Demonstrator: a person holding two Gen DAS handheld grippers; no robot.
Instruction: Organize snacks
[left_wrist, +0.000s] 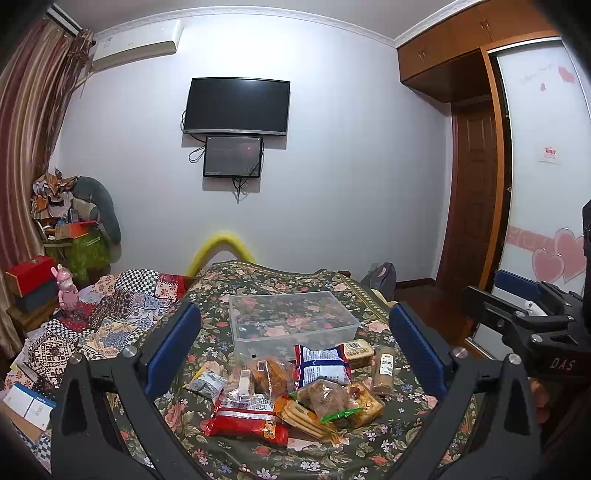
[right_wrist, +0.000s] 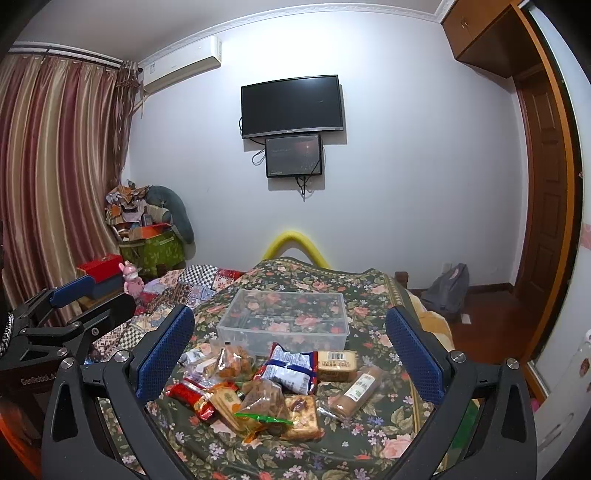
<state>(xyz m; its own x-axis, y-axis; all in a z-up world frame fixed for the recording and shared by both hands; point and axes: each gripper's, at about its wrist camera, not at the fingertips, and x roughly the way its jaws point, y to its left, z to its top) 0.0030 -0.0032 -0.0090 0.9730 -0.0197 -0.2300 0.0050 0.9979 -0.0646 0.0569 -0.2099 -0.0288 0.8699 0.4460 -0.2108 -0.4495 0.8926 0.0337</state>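
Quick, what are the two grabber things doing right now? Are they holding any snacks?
Left hand-held gripper: open, holding nothing.
Right hand-held gripper: open, holding nothing.

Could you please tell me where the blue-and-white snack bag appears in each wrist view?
Left wrist: blue-and-white bag, just right of centre, before the clear box.
Right wrist: bag, near centre, before the box.
Shared landmark: TV.

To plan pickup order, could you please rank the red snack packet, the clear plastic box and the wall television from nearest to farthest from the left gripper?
1. Red snack packet: front of pile.
2. Clear plastic box: behind pile.
3. Wall television: far wall.
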